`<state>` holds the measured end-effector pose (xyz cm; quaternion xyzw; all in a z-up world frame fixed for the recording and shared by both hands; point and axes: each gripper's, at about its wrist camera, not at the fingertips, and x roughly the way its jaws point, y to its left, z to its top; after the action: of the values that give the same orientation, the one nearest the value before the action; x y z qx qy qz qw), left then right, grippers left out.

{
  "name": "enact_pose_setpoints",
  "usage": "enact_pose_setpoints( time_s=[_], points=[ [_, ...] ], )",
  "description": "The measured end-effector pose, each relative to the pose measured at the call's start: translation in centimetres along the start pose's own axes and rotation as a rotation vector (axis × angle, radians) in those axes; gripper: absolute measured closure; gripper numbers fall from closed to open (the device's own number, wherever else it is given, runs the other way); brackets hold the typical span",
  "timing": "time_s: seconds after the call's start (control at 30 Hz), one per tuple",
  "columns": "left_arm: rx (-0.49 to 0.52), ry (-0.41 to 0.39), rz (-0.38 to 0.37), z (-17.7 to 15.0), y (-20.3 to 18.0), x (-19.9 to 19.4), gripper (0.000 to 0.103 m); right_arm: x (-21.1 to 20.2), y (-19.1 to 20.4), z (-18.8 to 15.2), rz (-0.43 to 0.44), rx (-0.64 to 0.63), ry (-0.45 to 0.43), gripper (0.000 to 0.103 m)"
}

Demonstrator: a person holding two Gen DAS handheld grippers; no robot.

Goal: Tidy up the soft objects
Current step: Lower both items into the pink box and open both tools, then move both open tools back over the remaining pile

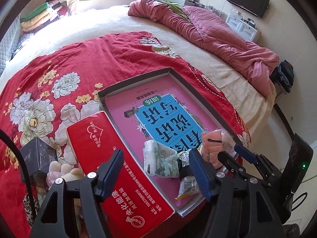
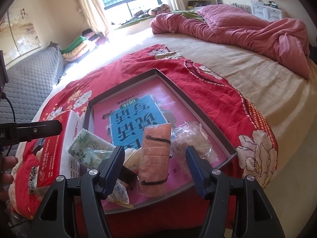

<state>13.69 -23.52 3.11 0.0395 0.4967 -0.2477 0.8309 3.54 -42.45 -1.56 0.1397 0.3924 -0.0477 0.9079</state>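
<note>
Right tool (image 2: 154, 168) open, empty, over the pink pack (image 2: 155, 154) in the near end of the box (image 2: 198, 101); left tool (image 1: 158, 172) also open, above the tissue pack (image 1: 158, 158). I'd grip the pink pack mid-body, lift straight up; near rim close, far half free

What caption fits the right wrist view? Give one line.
Open right gripper above an orange pack in the tray on a bed.
</note>
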Motion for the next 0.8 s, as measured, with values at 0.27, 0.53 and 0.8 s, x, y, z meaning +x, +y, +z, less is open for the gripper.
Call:
enact_pose_setpoints(
  time_s=[0.27, 0.53, 0.8],
  points=[
    [0.037, -0.059, 0.045, -1.3, -0.9, -2.0, 0.025, -1.4, 1.0, 0.5, -0.028, -0.044, -0.062, 0.029],
    [0.048, -0.101, 0.098, -3.1, -0.4, -3.7, 0.022, -3.0, 2.2, 1.1, -0.065, -0.07, -0.12, 0.025],
    [0.03, -0.113, 0.139, -4.4, 1.2, -5.2, 0.022, -5.3, 4.2, 1.9, -0.089, -0.097, -0.175, 0.025]
  ],
)
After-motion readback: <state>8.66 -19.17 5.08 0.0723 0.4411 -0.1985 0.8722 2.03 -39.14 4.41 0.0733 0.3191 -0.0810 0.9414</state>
